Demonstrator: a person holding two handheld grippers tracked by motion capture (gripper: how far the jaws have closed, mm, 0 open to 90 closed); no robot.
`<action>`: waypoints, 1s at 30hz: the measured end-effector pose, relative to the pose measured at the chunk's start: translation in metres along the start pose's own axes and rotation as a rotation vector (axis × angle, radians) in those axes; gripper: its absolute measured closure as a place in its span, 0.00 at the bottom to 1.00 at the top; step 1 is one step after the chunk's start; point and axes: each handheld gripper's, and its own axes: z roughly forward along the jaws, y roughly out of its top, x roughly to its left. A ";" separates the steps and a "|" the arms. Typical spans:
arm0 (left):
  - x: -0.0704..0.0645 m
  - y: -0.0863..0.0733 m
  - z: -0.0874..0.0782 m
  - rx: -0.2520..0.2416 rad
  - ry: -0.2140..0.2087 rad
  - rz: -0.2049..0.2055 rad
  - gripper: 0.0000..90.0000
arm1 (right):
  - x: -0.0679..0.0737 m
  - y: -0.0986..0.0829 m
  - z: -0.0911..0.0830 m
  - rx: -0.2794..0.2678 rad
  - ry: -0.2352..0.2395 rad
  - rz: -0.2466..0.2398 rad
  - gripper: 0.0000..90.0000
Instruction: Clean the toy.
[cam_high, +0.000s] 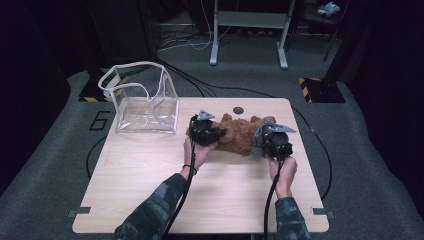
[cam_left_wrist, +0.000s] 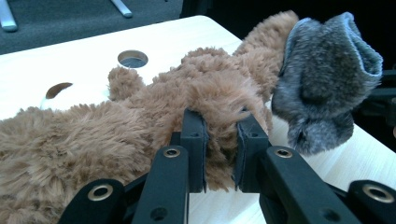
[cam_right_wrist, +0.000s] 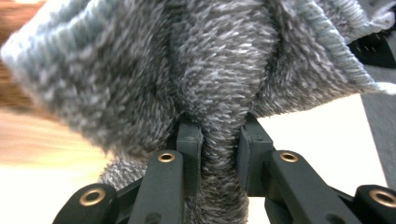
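Right of the clear plastic bag (cam_high: 146, 100), near the far edge of the desk (cam_high: 150, 190), lies a brown plush toy (cam_high: 235, 132) on its side. The left tool (cam_high: 207, 134) has its jaws pinched together on a tuft of the toy's brown fur; in the left gripper view (cam_left_wrist: 219, 154) the fur bulges up between the two black jaws and the toy (cam_left_wrist: 140, 126) stretches away to the left across the pale wood. The right tool (cam_high: 264, 142) sits at the toy's end farther from the bag, and its jaws are clamped on a grey knitted sock (cam_right_wrist: 201, 74): in the right gripper view (cam_right_wrist: 218, 149) a fold of the fuzzy fabric is squeezed between them. From the left gripper view the sock (cam_left_wrist: 322, 79) hangs open-mouthed just beyond the toy's limb, touching its fur. A round hole (cam_high: 238, 110) in the desk lies just behind the toy, on the side away from the person.
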 end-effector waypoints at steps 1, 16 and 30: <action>0.001 0.000 0.000 0.002 0.000 0.003 0.86 | -0.005 -0.001 0.000 0.007 -0.017 0.007 0.82; 0.004 0.004 0.002 0.015 -0.006 -0.011 0.84 | 0.071 0.013 -0.016 -0.021 0.241 -0.162 0.82; 0.011 0.004 0.001 0.029 0.001 -0.007 0.84 | 0.045 0.017 0.004 0.007 0.140 -0.082 0.81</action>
